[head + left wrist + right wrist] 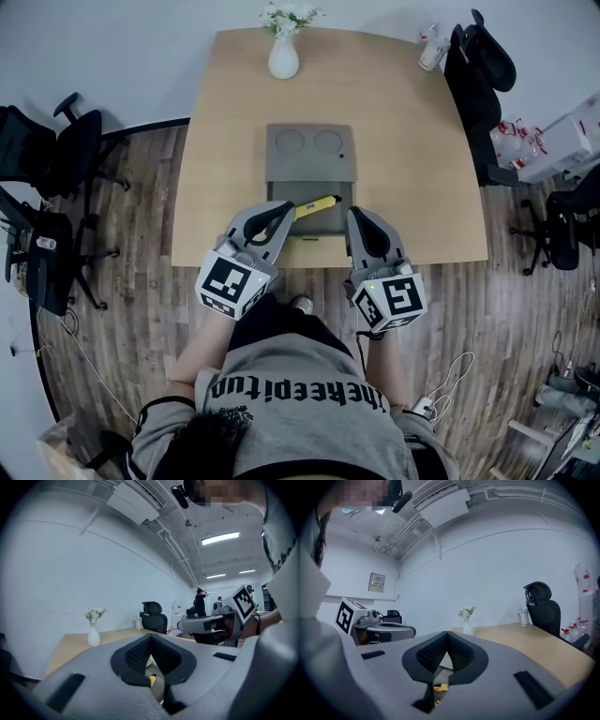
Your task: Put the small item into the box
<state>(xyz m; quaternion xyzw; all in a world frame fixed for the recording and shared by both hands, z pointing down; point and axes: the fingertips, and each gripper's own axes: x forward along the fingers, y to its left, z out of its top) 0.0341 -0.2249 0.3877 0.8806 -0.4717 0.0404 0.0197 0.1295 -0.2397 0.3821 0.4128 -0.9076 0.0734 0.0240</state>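
Matt wood table [403, 141], glossy vase [284, 58], matt plastic box [309, 155]

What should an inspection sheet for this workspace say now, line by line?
Surface: wooden table, light-coloured.
Job's things: grey box open at the table's middle; yellow item held over its open part.
Clutter: white vase with flowers at the far edge; bottle at the far right corner.
Grippers: left gripper shut on yellow item; right gripper shut, apparently empty.
Cables: white cables on the floor.
Surroundings: office chairs, wooden floor.
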